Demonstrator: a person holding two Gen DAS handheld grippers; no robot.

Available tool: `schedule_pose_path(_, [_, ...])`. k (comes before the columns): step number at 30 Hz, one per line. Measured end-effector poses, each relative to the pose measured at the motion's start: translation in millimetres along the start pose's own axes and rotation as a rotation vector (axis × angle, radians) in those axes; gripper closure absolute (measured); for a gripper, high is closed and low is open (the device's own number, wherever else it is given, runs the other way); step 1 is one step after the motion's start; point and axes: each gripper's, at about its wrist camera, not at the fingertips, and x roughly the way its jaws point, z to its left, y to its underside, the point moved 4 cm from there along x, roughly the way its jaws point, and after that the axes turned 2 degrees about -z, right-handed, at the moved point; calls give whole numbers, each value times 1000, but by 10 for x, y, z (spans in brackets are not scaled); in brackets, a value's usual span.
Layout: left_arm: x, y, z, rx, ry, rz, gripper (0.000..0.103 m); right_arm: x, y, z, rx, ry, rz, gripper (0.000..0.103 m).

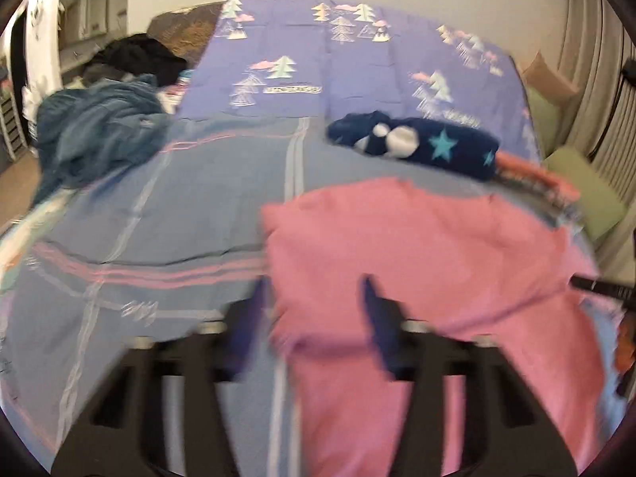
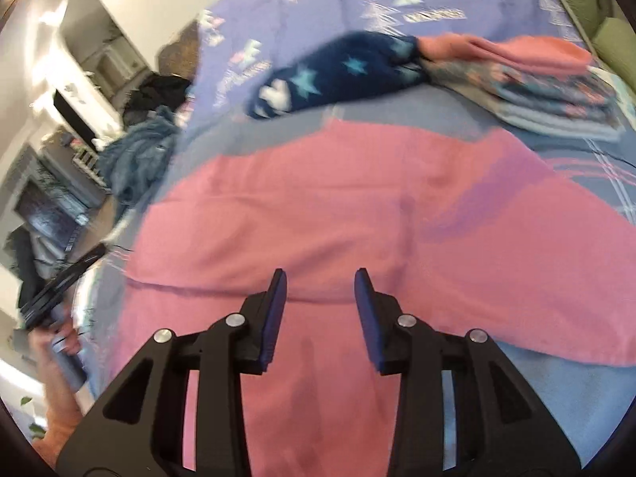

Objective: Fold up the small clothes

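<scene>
Hovering over the bed [image 1: 119,206], we hold two claws: the left claw [image 1: 314,310] half-closed astride the edge of one pink garment [image 2: 357,206], grip unclear through blur; the right claw [image 2: 320,302] parted, empty above it. A loose pinch could drop the fold crooked. We count one star-print garment [image 2: 338,71] and one folded stack [image 2: 556,95].

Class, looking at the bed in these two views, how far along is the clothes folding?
Done: a folded stack lies at the bed's far right, with a navy star garment beside it. In hand: the pink garment lies spread, both tools open above it, left tool, right tool. Left: a blue heap and a dark heap.
</scene>
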Motion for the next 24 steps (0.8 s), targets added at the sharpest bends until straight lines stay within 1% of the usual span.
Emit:
schedule_pose_path(1, [161,-69,1,-34,20,21,76,27,-16,58,-2,-27,4,66])
schedule_pose_path(2, [352,-103,21,-71,27,48,82,71,-15,106,-7,-46,15,66])
schedule_pose_path(3, [492,-105,45,-87,20,73,89,163,3,140,-16,-40,42,66])
schedule_pose_path(4, [707,-74,80,-98,-9,119,90,244,25,121,-20,-6,65,66])
schedule_pose_path(5, [856,-32,115,-97,-45,147,91,323,51,80,-22,43,90,68])
schedule_pose_path(6, [978,11,173,-89,-77,132,92,445,104,-24,-24,119,121,83])
schedule_pose_path(7, [974,28,194,-88,-69,104,92,471,126,-83,-28,128,102,87])
schedule_pose_path(8, [964,25,245,-123,-42,102,92,442,130,-97,-26,108,80,87])
schedule_pose_path(9, [937,16,304,-156,-46,102,93,395,139,-120,-13,93,78,87])
schedule_pose_path(10, [905,24,337,-158,-68,100,93,335,149,-148,8,82,76,85])
schedule_pose_path(11, [883,36,352,-145,-86,99,93,260,167,-185,40,73,68,82])
schedule_pose_path(12, [856,47,351,-133,-91,97,93,136,185,-265,84,69,44,73])
schedule_pose_path(13, [800,59,342,-126,-96,89,93,9,202,-345,116,66,8,69])
schedule_pose_path(14, [751,63,322,-131,-91,81,88,-129,224,-430,139,64,-32,68])
schedule_pose_path(15, [670,73,312,-140,-77,72,76,-315,259,-567,169,78,-81,63])
schedule_pose_path(16, [584,58,264,-152,-57,57,68,-479,307,-725,204,101,-120,55])
schedule_pose_path(17, [513,50,203,-152,-46,40,62,-606,359,-867,238,116,-148,51])
schedule_pose_path(18, [443,39,111,-131,-30,26,61,-772,426,-1108,303,137,-182,48])
schedule_pose_path(20, [340,22,-137,-50,0,15,58,-1057,586,-1565,449,178,-229,47])
schedule_pose_path(21, [307,12,-262,-12,5,11,52,-1255,722,-1854,561,197,-269,46])
schedule_pose_path(22, [272,0,-423,32,6,1,49,-1431,853,-2114,674,215,-313,45])
schedule_pose_path(23, [243,-3,-559,66,7,-11,48,-1528,934,-2255,736,228,-336,45])
schedule_pose_path(24, [231,-6,-651,88,8,-17,48,-1670,1060,-2506,836,266,-356,44])
